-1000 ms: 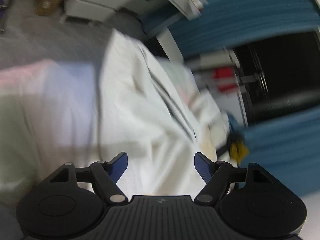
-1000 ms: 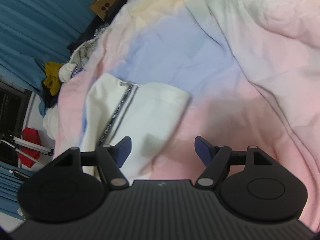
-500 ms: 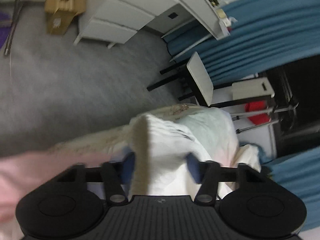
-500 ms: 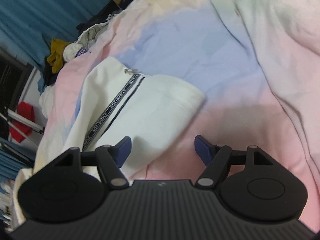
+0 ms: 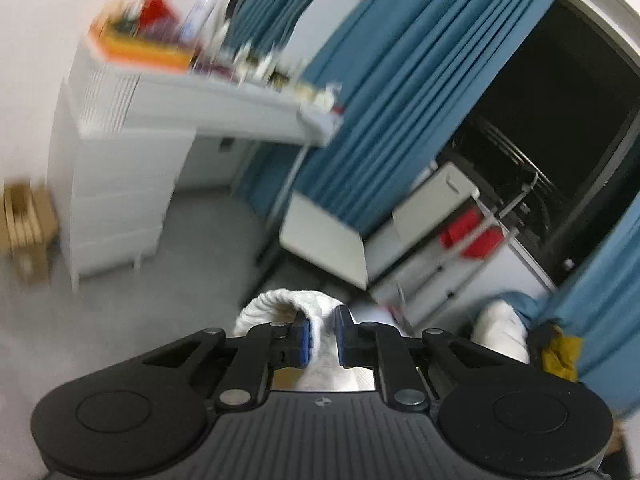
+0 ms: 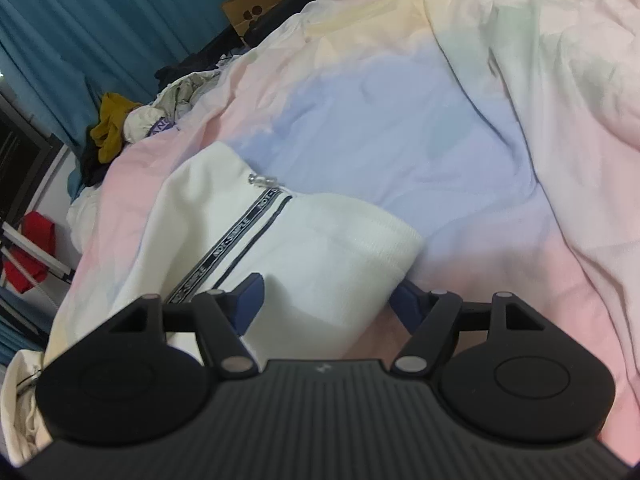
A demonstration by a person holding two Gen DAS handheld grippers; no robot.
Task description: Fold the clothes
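Left gripper (image 5: pixel 320 336), jaws just closing, pinching white garment (image 5: pixel 318 322) hem between blue pads. Right gripper (image 6: pixel 326 294) gaping wide, straddling ribbed cuff without pressing. Lying beyond: garment (image 6: pixel 288 240) on pastel bedsheet (image 6: pixel 400 128). Farther off: clothes pile (image 6: pixel 120 124), blue curtain (image 6: pixel 80 20), white desk (image 5: pixel 120 184), chair (image 5: pixel 324 244).

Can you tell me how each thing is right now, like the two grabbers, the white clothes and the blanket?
left gripper: just closed, pinching white fabric.
right gripper: open, around the garment's edge, not pressing.
white garment: lying partly folded on the bed.
pastel blanket: spread out, wrinkled.
blue curtains: drawn aside from a dark opening.
clothes pile: heaped, unfolded.
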